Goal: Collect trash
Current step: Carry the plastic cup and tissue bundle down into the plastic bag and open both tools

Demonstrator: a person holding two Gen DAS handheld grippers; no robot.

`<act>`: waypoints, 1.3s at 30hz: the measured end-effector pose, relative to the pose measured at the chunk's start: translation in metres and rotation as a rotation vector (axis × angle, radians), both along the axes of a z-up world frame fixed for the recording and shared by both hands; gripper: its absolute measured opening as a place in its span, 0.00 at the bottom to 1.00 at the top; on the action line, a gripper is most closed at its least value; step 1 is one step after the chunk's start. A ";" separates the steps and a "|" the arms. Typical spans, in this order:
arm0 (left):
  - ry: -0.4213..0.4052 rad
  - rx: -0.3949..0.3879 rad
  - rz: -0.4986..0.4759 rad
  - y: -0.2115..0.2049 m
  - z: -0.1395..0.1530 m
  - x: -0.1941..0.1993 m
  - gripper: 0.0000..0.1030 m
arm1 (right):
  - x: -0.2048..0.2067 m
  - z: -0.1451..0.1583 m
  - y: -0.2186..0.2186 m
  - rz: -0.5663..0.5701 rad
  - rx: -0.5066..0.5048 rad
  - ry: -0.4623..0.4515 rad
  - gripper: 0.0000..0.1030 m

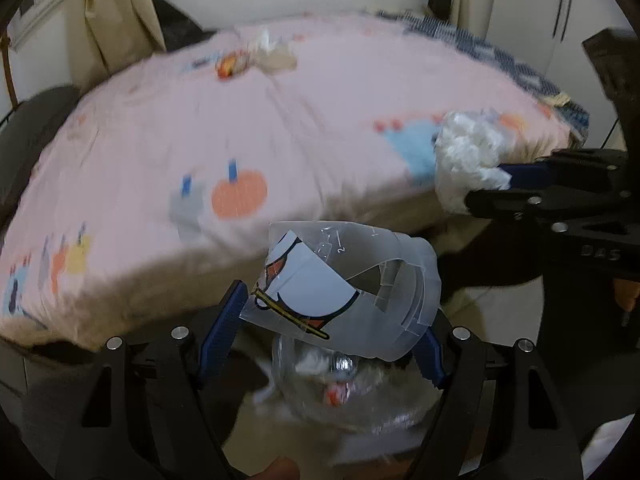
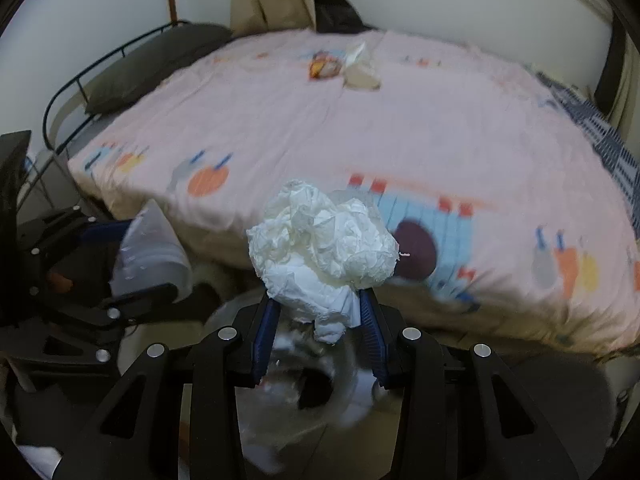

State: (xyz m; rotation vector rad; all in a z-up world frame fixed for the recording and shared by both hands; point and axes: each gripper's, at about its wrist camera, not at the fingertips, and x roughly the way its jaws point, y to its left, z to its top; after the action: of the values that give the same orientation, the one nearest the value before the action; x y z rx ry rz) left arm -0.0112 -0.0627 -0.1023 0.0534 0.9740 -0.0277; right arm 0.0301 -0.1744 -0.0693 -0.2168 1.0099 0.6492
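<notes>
My left gripper [image 1: 332, 320] is shut on a crushed clear plastic cup [image 1: 344, 284] with a printed label, held off the near edge of the bed. It also shows in the right wrist view [image 2: 152, 248]. My right gripper [image 2: 320, 312] is shut on a crumpled white tissue wad [image 2: 320, 244], seen from the side in the left wrist view [image 1: 468, 160]. Below both grippers stands a bin lined with a clear bag [image 1: 344, 392] that holds some trash. A snack wrapper [image 2: 324, 65] and a clear plastic bag [image 2: 360, 72] lie on the far part of the bed.
The bed has a pink printed cover [image 2: 360, 140]. A dark pillow [image 2: 152, 68] and a metal rail [image 2: 80, 76] are at its left end, a blue patterned blanket [image 2: 600, 136] at the right. Curtains and a wall stand behind.
</notes>
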 end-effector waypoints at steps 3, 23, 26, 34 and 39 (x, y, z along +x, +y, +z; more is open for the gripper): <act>0.077 -0.024 0.013 -0.001 -0.017 -0.001 0.73 | -0.003 -0.012 0.000 -0.002 0.009 0.073 0.36; 0.598 0.017 0.023 -0.021 -0.132 0.021 0.73 | 0.007 -0.125 0.029 -0.107 -0.184 0.405 0.36; 0.648 0.020 0.025 -0.020 -0.147 0.022 0.72 | 0.010 -0.140 0.032 -0.105 -0.205 0.432 0.36; 0.742 -0.009 0.035 -0.025 -0.178 0.034 0.72 | 0.021 -0.177 0.032 -0.117 -0.255 0.507 0.36; 0.793 -0.039 0.045 -0.023 -0.200 0.038 0.72 | 0.026 -0.199 0.030 -0.127 -0.283 0.551 0.36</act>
State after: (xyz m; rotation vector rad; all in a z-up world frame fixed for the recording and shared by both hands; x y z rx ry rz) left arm 0.0269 -0.0858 -0.3020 -0.0192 1.7670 -0.0269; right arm 0.0560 -0.1441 -0.2685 -0.2239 1.6358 0.4537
